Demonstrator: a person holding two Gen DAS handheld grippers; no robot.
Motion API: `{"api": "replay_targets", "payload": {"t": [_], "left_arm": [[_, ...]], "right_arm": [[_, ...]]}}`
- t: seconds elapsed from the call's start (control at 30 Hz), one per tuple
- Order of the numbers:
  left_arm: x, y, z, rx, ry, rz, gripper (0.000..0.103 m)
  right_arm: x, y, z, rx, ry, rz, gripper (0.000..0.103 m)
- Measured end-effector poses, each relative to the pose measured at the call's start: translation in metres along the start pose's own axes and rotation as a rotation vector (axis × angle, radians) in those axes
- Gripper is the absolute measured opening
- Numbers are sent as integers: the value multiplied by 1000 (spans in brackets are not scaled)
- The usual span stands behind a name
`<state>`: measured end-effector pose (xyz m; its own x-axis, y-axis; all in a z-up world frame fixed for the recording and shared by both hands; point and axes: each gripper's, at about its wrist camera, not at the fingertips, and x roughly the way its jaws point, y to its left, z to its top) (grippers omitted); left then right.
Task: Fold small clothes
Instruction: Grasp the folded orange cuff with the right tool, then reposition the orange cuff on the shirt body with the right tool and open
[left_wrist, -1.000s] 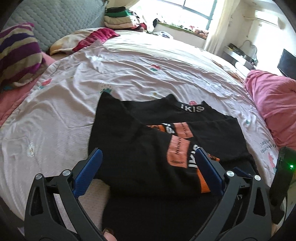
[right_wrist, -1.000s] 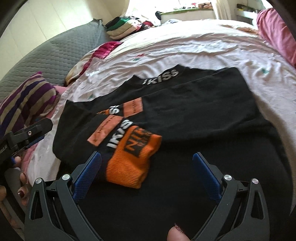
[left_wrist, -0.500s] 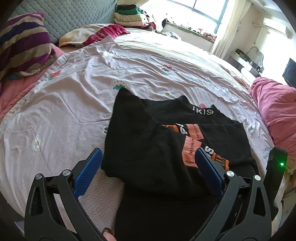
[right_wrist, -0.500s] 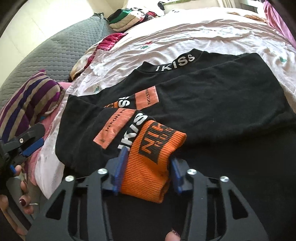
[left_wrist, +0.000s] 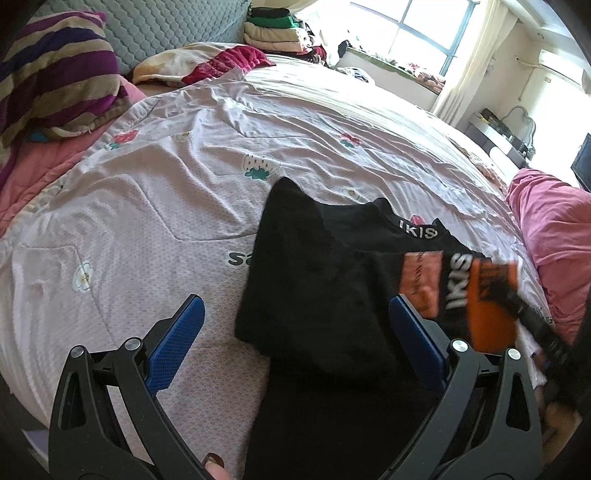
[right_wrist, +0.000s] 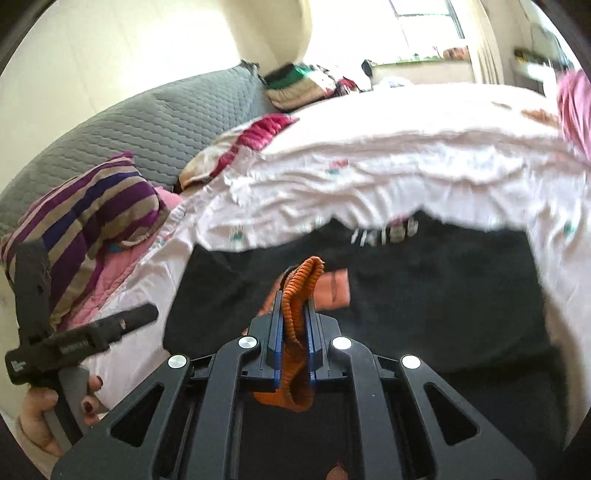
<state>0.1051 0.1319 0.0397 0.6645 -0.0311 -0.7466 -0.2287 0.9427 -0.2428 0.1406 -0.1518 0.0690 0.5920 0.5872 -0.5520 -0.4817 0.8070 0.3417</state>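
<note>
Right wrist view: right gripper (right_wrist: 293, 332) clamped on orange ribbed cuff (right_wrist: 299, 295), lifted above black sweatshirt (right_wrist: 443, 295) on bed sheet (right_wrist: 369, 166). Left gripper (left_wrist: 295, 339) wide, holding nothing, over sweatshirt edge. Risk: thick cuff slips from pads, or pull drags body, folded sleeve wrinkles.

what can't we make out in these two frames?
- Collar lettering on the black shirt: motion-blurred in the right wrist view, partly hidden by a fold in the left.
- Orange cuff print: blurred in the left wrist view.
- Shirt hem: cut off behind both grippers.
- Right gripper contact area: covered by the cuff.
</note>
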Motion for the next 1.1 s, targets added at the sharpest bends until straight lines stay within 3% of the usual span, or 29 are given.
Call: {"api": "replay_targets", "payload": {"t": [0.4,0.73,1.03,1.1], "left_arm": [[-1,-10,0,24,-2,-12,93],[4,-5,1,-5,12,-5,93],[9,15,9,-93,3,36,93],[11,14,11,-89,4,38,84]], "right_arm": [[-25,-37,35,-78,-86,-124,8],[-15,-84,13,-63,-70,-237,8],[-3,-101,-2,-46,-47,-305,8],[-1,-102,-4,-46,-42,-312,8]]}}
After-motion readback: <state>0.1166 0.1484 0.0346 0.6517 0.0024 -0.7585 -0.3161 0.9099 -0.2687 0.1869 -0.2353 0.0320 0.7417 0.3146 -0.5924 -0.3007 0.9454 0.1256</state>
